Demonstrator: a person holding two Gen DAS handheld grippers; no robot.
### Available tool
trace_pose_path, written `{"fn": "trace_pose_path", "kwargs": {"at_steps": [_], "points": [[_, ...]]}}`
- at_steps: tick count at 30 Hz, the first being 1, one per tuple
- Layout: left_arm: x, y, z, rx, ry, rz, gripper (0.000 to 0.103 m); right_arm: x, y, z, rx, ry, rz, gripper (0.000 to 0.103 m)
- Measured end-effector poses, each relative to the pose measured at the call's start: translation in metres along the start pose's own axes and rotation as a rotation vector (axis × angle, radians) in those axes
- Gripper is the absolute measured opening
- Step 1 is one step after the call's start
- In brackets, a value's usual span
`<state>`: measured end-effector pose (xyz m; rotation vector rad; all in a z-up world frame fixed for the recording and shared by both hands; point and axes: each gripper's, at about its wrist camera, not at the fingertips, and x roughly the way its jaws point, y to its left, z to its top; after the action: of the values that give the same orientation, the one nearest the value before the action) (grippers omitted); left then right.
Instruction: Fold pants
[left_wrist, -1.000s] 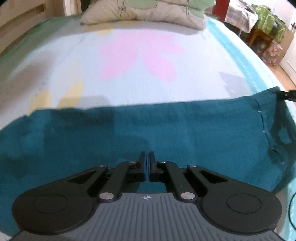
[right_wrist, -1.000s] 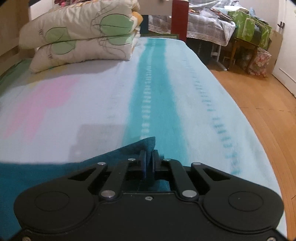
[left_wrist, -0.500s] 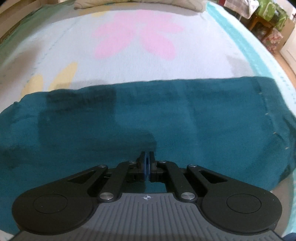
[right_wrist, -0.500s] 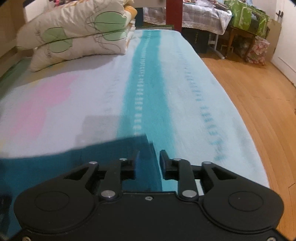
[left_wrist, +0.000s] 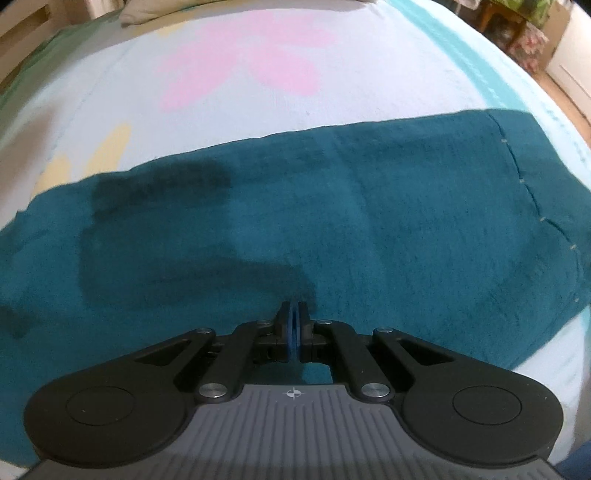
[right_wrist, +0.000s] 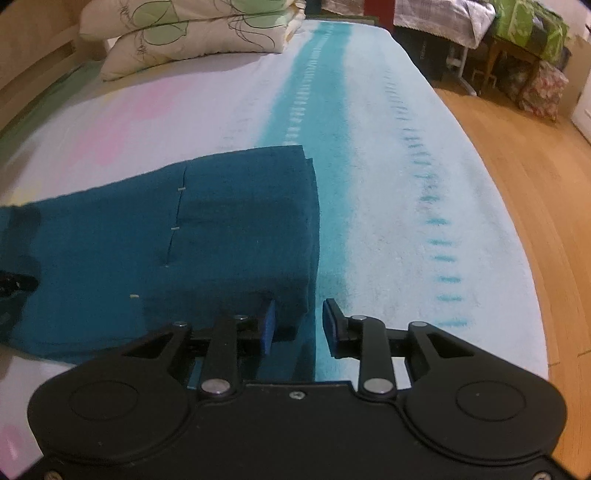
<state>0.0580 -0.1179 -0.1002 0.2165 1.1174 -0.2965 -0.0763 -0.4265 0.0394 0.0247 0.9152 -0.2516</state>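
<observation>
The teal pants (left_wrist: 332, 206) lie flat across the bed as a long folded band, the hem end with its stitched seam at the right. My left gripper (left_wrist: 294, 325) is shut above the band's near edge; no cloth shows between its pads. In the right wrist view the pants (right_wrist: 229, 229) end in a squared corner. My right gripper (right_wrist: 299, 325) is open and empty just above that near right corner, its left finger (right_wrist: 267, 325) over the cloth and its right finger (right_wrist: 332, 321) over the sheet.
The bed sheet (right_wrist: 388, 166) is pale with a teal stripe and pink flower print (left_wrist: 243, 70). Two stacked pillows (right_wrist: 192, 33) lie at the head. The bed's right edge drops to a wooden floor (right_wrist: 535, 177) with cluttered furniture (right_wrist: 532, 48) beyond.
My right gripper opened and let go of the pants' corner, which now lies flat on the bed. Both grippers rose and tilted down over the cloth.
</observation>
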Motion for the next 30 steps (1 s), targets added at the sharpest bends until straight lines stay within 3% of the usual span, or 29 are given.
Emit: {"fn": "trace_pose_path", "kwargs": {"at_steps": [2, 7, 9, 11, 15, 19, 23, 25, 28, 30], "points": [[0.001, -0.001, 0.001, -0.004, 0.002, 0.001, 0.003, 0.003, 0.0, -0.003, 0.004, -0.024, 0.017, 0.049], [0.001, 0.001, 0.001, -0.013, 0.0, -0.009, 0.003, 0.011, -0.005, -0.007, 0.092, -0.043, 0.136, 0.053], [0.0, 0.002, 0.003, -0.015, 0.001, -0.01, 0.003, 0.014, -0.008, -0.004, 0.136, -0.028, 0.169, 0.047], [0.001, 0.005, 0.004, -0.022, 0.004, -0.013, 0.003, 0.012, -0.014, 0.0, 0.185, -0.006, 0.203, 0.018], [-0.002, 0.013, 0.004, -0.039, 0.012, -0.028, 0.003, -0.008, -0.03, 0.018, 0.304, 0.027, 0.258, 0.017], [-0.003, 0.016, 0.005, -0.043, 0.018, -0.033, 0.003, -0.023, -0.039, 0.031, 0.36, 0.067, 0.23, 0.015], [-0.005, 0.015, 0.006, -0.035, 0.021, -0.028, 0.003, -0.005, -0.037, 0.026, 0.299, 0.201, 0.066, 0.026], [-0.007, 0.016, 0.006, -0.049, 0.026, -0.03, 0.003, -0.004, -0.037, 0.02, 0.301, 0.167, 0.065, 0.028], [-0.007, 0.02, 0.007, -0.068, 0.032, -0.035, 0.003, -0.005, -0.038, 0.012, 0.364, 0.077, 0.126, 0.066], [-0.005, 0.022, 0.009, -0.074, 0.041, -0.031, 0.003, 0.001, -0.034, 0.008, 0.349, 0.073, 0.095, 0.069]]}}
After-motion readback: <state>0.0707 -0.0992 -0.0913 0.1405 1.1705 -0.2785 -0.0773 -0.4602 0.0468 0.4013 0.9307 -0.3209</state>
